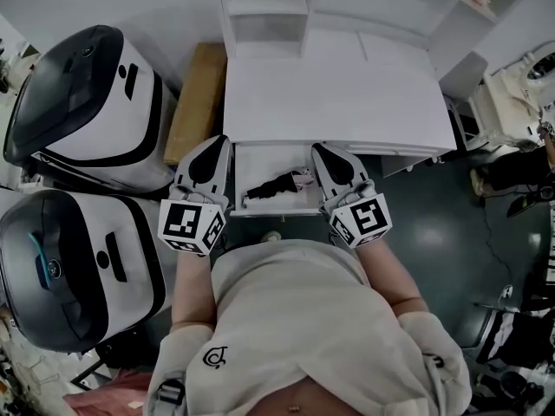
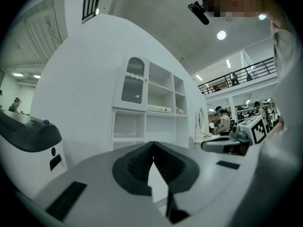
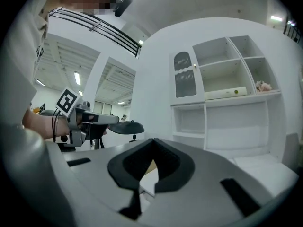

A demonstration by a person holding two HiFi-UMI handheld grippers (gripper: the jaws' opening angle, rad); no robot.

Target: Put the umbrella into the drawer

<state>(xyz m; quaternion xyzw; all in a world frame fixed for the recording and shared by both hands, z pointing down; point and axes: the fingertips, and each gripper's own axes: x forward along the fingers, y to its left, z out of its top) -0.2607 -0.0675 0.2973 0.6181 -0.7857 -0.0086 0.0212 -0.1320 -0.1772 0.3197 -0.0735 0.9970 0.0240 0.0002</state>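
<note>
A black folded umbrella [image 1: 273,186] lies inside the open drawer [image 1: 269,210] of the white desk [image 1: 334,94]. My left gripper [image 1: 214,142] hovers over the drawer's left end, held level, its jaws shut with nothing between them. My right gripper [image 1: 319,149] hovers over the drawer's right end, also shut and empty. In the left gripper view the shut left gripper [image 2: 153,144] faces the desk's shelf unit [image 2: 149,112], with the right gripper [image 2: 227,144] off to its right. In the right gripper view the shut right gripper [image 3: 152,141] faces the same shelf unit [image 3: 227,84], and the left gripper [image 3: 111,125] shows at the left.
Two large white-and-black machines [image 1: 87,102] [image 1: 78,267] stand left of the desk. A brown box [image 1: 198,102] sits between the upper machine and the desk. A small pale item [image 1: 303,178] lies by the umbrella in the drawer. People [image 2: 222,122] stand far off.
</note>
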